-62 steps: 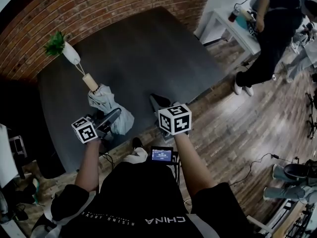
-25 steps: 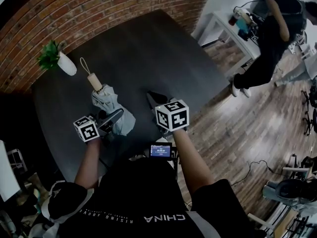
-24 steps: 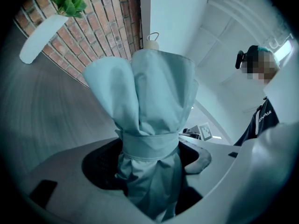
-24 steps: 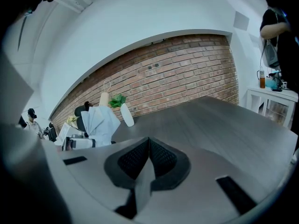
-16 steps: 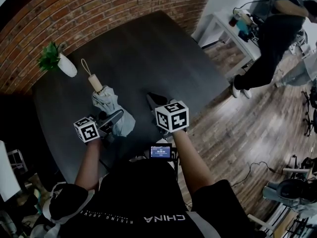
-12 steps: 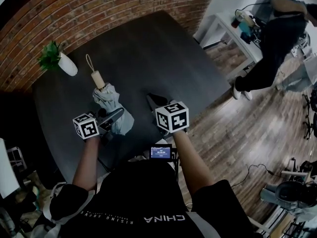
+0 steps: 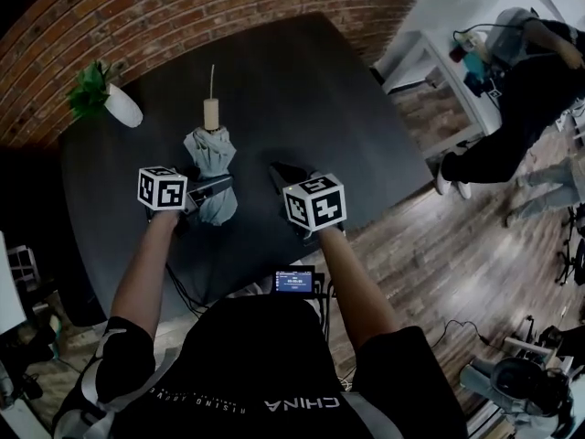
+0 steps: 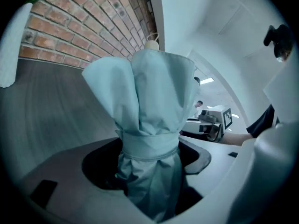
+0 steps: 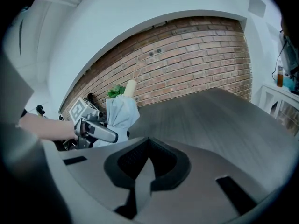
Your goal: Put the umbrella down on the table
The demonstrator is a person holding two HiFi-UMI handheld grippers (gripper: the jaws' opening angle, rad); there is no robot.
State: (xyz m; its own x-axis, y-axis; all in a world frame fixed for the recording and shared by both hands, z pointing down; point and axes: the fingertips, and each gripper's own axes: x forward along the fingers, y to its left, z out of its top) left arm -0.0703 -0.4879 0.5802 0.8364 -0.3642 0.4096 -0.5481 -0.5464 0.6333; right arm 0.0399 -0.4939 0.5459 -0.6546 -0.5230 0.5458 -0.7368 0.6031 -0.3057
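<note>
Over the near part of the dark bench (image 7: 302, 90), a folded pale blue umbrella (image 8: 154, 92) is held upright by the left gripper (image 7: 203, 188), whose jaws are clamped on the fabric at about its strap band. Its wooden handle (image 7: 211, 114) is turned upward. Whether its lower end touches the bench cannot be told. Beside it, the right gripper (image 9: 148, 155) is seen with its jaws pressed together and nothing between them. A potted plant (image 7: 102, 94) is set near the brick wall (image 7: 183, 16).
</note>
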